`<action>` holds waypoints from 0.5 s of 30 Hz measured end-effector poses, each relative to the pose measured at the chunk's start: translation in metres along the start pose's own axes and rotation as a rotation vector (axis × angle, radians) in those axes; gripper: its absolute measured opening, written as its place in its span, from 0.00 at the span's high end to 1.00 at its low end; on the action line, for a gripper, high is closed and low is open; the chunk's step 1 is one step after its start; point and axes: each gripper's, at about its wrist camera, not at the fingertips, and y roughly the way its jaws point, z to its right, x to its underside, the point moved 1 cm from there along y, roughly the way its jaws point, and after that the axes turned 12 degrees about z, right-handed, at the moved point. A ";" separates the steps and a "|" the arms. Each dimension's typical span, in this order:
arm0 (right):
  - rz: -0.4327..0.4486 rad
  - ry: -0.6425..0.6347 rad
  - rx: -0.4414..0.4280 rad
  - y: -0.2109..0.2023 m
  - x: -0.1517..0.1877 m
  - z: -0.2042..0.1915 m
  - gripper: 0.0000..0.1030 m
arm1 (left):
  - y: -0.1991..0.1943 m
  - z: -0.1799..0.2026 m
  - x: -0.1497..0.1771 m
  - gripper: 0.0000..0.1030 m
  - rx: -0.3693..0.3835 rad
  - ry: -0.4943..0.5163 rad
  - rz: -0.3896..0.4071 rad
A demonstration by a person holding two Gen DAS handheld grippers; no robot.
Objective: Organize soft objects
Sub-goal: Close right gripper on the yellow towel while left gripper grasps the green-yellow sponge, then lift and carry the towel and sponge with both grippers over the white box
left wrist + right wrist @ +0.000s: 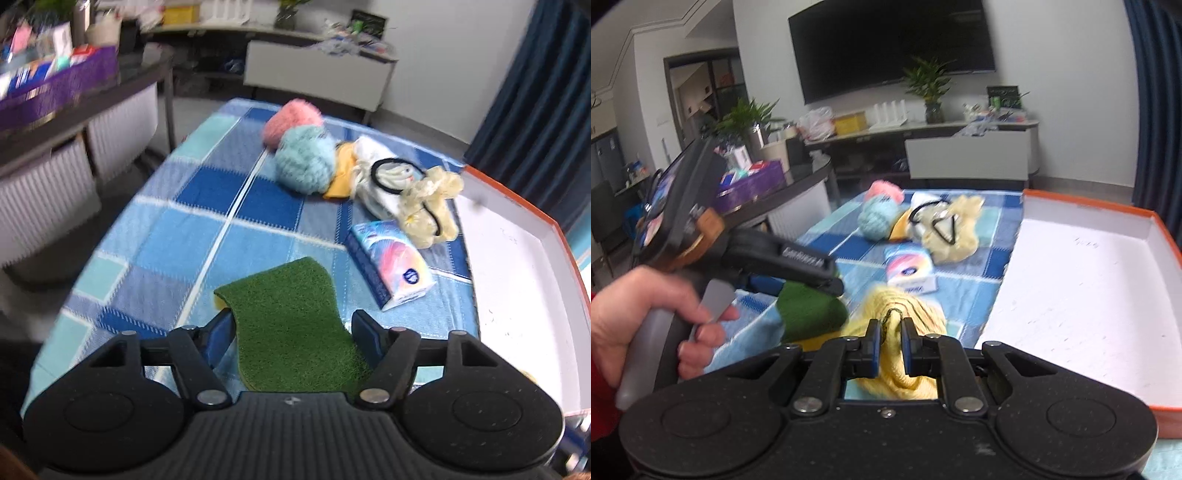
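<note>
Mid-pickup on both sides, with the sorting into the box only starting. Right tongs (pixel 889 334) pinched almost fully together on a fold of the yellow knitted cloth (pixel 905 306), bunched up just ahead of the pads and apparently lifted a little off the checked blue cover of the table (pixel 177 236). Left tongs (pixel 291 325) standing about half open, straddling the green scouring sponge (pixel 288 317); left pad against the sponge's edge, right pad looking a touch clear of it, so no firm grip confirmed there yet. In the right wrist view, the left hand (pixel 646 314) wrapped round the handle of its tool, low over the sponge (pixel 809 314). Orange-rimmed white box (pixel 1086 295) open just to the right of both tools, floor bare in what shows. Farther up the table, untouched: tissue pack (pixel 391 266), pale yellow scrunchie with black hair band (pixel 432 206), white cloth item (pixel 380 173), blue yarn ball (pixel 306 162), pink yarn ball (pixel 291 118). Next, probably: finish closing on the sponge without crushing it flat, then carry the yellow cloth rightward over the box rim, high enough for the hanging folds to clear the wall, and let go well inside, leaving room for the rest
</note>
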 end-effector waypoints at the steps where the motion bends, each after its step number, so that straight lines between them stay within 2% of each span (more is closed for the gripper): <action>1: 0.009 0.003 0.007 -0.001 -0.002 0.001 0.90 | -0.002 0.000 -0.001 0.35 0.010 -0.001 0.004; 5: 0.035 0.013 0.014 -0.004 -0.007 0.004 0.91 | -0.012 0.000 -0.003 0.35 0.042 -0.003 0.032; 8: 0.067 0.023 0.027 -0.010 -0.011 0.006 0.95 | -0.018 0.001 -0.007 0.35 0.045 0.004 0.059; 12: 0.105 0.023 0.055 -0.018 -0.021 0.012 0.96 | -0.023 -0.004 -0.013 0.35 0.037 0.002 0.085; 14: 0.080 0.041 0.027 -0.016 -0.020 0.015 0.94 | -0.021 -0.006 -0.014 0.35 0.039 -0.012 0.081; 15: 0.079 0.053 0.012 -0.015 -0.018 0.015 0.84 | -0.021 -0.007 -0.014 0.35 0.036 -0.015 0.083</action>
